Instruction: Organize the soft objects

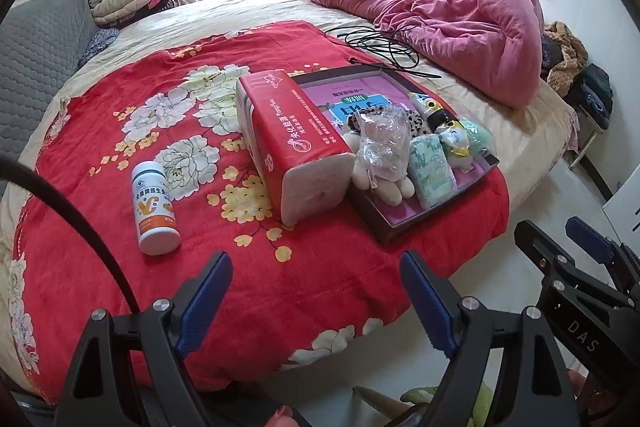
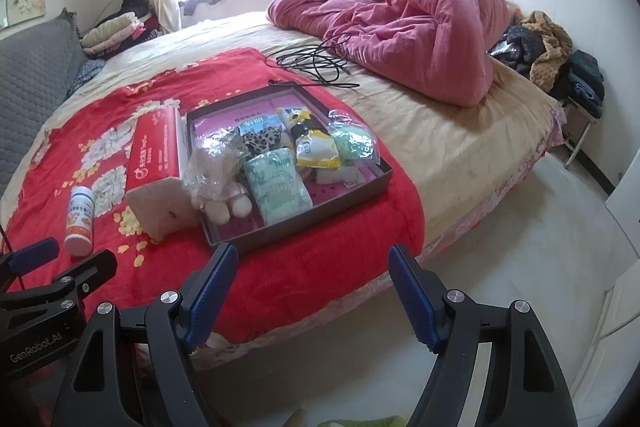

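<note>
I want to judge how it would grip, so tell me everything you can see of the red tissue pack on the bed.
The red tissue pack is a long, soft-looking block in glossy red plastic wrap with white print. Its near end is open, showing pale, slightly pinkish tissue. It rests on the red floral blanket with one long side against the left wall of the dark tray, and it appears to tilt slightly. A bagged plush toy touches its near end. Neither gripper touches it.
</note>
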`<action>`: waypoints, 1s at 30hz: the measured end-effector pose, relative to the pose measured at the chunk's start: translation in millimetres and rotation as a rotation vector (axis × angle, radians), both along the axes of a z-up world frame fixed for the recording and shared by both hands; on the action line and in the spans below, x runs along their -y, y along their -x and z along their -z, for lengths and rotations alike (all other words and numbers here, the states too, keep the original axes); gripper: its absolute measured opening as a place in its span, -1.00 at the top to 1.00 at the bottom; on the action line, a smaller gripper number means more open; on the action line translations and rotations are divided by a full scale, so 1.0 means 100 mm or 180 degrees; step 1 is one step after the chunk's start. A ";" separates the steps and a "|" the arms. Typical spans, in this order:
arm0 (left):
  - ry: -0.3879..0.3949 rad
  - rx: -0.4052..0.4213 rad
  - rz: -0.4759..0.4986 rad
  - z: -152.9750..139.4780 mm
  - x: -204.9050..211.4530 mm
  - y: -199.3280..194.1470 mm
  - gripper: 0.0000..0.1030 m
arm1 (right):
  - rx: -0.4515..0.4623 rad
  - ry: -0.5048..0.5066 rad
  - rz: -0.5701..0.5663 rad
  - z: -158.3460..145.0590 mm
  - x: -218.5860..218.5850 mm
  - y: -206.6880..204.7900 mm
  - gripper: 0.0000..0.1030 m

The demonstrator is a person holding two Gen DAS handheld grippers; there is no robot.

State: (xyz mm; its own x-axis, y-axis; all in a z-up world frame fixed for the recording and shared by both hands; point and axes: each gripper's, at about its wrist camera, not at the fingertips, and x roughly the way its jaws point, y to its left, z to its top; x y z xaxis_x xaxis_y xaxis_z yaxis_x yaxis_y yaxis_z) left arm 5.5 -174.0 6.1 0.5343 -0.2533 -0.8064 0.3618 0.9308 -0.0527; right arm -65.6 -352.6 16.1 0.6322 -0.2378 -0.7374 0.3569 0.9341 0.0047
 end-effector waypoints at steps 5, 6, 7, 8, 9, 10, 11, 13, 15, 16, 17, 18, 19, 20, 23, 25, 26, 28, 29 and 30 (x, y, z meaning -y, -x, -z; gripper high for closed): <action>-0.0014 -0.0020 -0.0016 0.02 0.00 0.00 -0.65 | -0.0012 -0.0017 -0.0012 0.01 -0.01 -0.01 -0.52; -0.0022 -0.0025 -0.0008 0.03 0.01 0.00 -0.65 | -0.0011 -0.0010 -0.0013 0.02 -0.01 -0.01 -0.52; -0.0033 -0.0033 -0.0005 0.03 0.01 0.00 -0.65 | -0.0016 -0.0010 -0.0018 0.02 -0.01 -0.02 -0.52; -0.0038 -0.0035 -0.0005 0.04 0.01 0.00 -0.65 | -0.0024 -0.0005 -0.0015 0.03 -0.01 -0.02 -0.52; -0.0039 -0.0034 -0.0003 0.04 0.02 0.01 -0.65 | -0.0028 -0.0004 -0.0022 0.04 -0.02 -0.02 -0.52; -0.0044 -0.0038 -0.0005 0.04 0.01 0.01 -0.65 | -0.0046 -0.0004 -0.0020 0.05 -0.02 -0.02 -0.52; -0.0045 -0.0038 -0.0002 0.04 0.02 0.01 -0.65 | -0.0050 -0.0004 -0.0017 0.05 -0.02 -0.03 -0.52; -0.0040 -0.0034 -0.0003 0.04 0.02 0.01 -0.65 | -0.0066 0.0002 -0.0019 0.06 -0.02 -0.03 -0.52; -0.0032 -0.0022 0.0003 0.04 0.01 0.02 -0.65 | -0.0071 0.0016 -0.0015 0.06 -0.03 -0.04 -0.52; -0.0028 -0.0018 0.0002 0.04 0.02 0.02 -0.65 | -0.0073 0.0021 -0.0010 0.06 -0.03 -0.04 -0.52; -0.0024 -0.0012 0.0008 0.04 0.02 0.02 -0.65 | -0.0072 0.0021 -0.0012 0.06 -0.03 -0.04 -0.52; -0.0027 -0.0008 0.0006 0.03 0.02 0.02 -0.65 | -0.0082 0.0021 -0.0015 0.06 -0.03 -0.04 -0.52; -0.0028 -0.0005 -0.0002 0.03 0.01 0.02 -0.65 | -0.0088 0.0022 -0.0014 0.07 -0.03 -0.04 -0.52; -0.0023 -0.0009 -0.0005 0.03 0.01 0.02 -0.65 | -0.0095 0.0022 -0.0022 0.07 -0.03 -0.03 -0.52; -0.0034 -0.0015 -0.0011 0.03 0.01 0.01 -0.65 | -0.0107 0.0024 -0.0022 0.07 -0.03 -0.04 -0.52; -0.0035 -0.0026 -0.0018 0.04 0.01 0.01 -0.65 | -0.0125 0.0018 -0.0029 0.07 -0.03 -0.04 -0.52; -0.0034 -0.0025 -0.0013 0.03 0.01 0.01 -0.65 | -0.0130 0.0021 -0.0034 0.08 -0.04 -0.05 -0.52; -0.0041 -0.0029 -0.0008 0.04 0.01 0.01 -0.65 | -0.0144 0.0019 -0.0030 0.09 -0.04 -0.05 -0.52; -0.0040 -0.0030 -0.0005 0.04 0.01 0.02 -0.65 | -0.0145 0.0019 -0.0032 0.09 -0.04 -0.05 -0.52; -0.0039 -0.0027 -0.0003 0.03 0.01 0.02 -0.65 | -0.0149 0.0026 -0.0029 0.09 -0.04 -0.05 -0.52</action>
State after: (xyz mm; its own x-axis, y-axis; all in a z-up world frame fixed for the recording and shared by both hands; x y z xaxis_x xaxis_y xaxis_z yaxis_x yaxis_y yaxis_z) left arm 3.8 -175.2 3.0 0.5278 -0.2430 -0.8139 0.3606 0.9317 -0.0444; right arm -61.1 -348.4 6.7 0.5991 -0.2382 -0.7644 0.3479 0.9373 -0.0194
